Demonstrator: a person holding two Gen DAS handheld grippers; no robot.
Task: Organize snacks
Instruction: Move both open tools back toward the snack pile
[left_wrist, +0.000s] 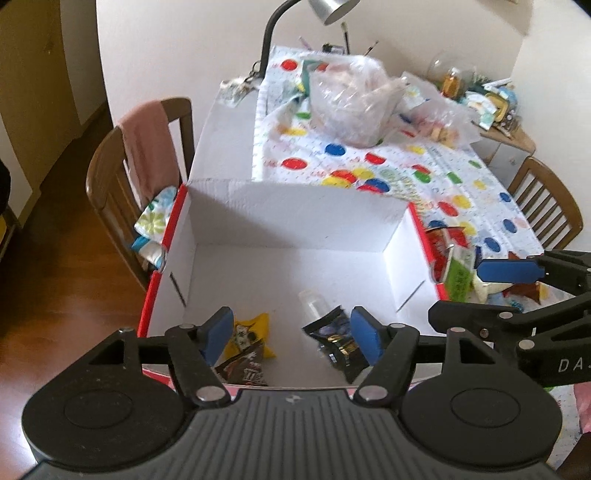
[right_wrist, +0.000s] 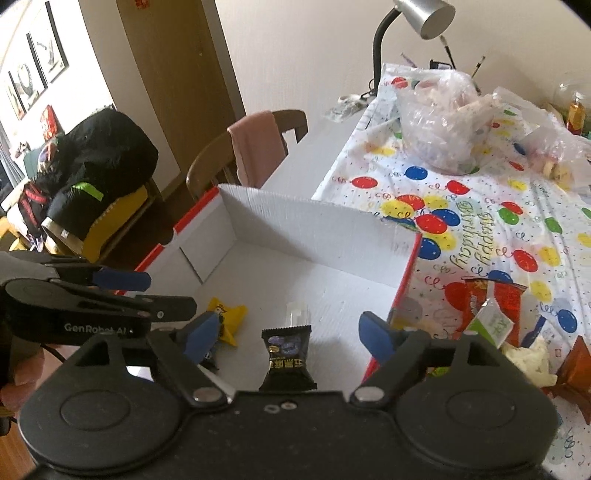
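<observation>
Evidently both empty — the left hand-held gripper (left_wrist: 291, 332) and right hand-held gripper (right_wrist: 284, 336) hang with jaws apart above the white box (right_wrist: 314, 225), its black packet (right_wrist: 288, 354) and yellow packet (left_wrist: 253, 334) lying just below them, while loose snacks (right_wrist: 491, 314) wait on the bench (right_wrist: 480, 206) beside the right one.

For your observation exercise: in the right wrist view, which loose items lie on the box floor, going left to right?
Yellow packet → clear plastic piece, with the black wrapped snack nearer the camera, just below it.

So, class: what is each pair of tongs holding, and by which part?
Nothing. Left tongs and right tongs are open and empty above the snacks in the box.
</observation>
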